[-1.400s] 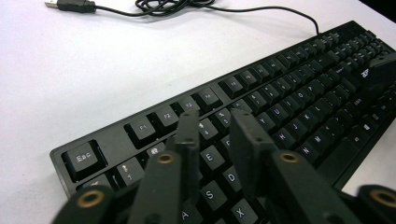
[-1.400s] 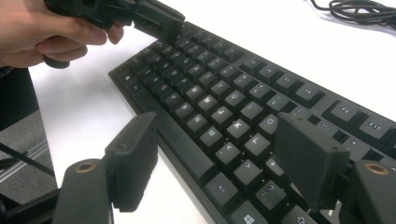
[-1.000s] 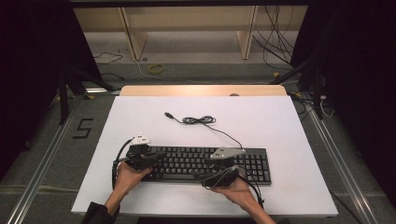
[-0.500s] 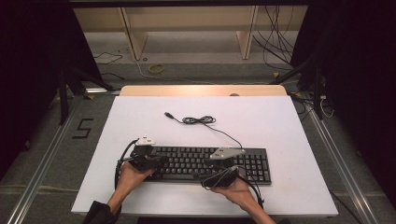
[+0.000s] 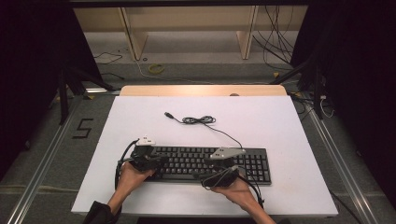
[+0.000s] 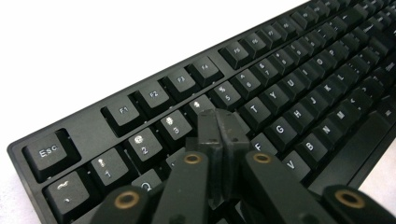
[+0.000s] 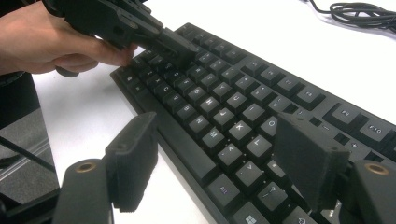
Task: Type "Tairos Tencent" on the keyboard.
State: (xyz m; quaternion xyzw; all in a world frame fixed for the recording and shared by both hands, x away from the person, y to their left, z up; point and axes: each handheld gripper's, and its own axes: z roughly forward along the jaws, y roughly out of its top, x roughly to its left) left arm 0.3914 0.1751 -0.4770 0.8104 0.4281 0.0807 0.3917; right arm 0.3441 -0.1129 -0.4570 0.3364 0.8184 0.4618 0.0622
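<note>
On the white table, toward its near edge, lies a black keyboard, its cable coiled loosely on the table beyond it. The left gripper hovers over the keyboard's left end, its jaws pressed together with nothing between them, having just parted a trifle; the tips sit above the letter rows near the number keys. The right gripper stands at the near edge around the middle, jaws wide apart, straddling the keyboard's front rows without clamping them.
</note>
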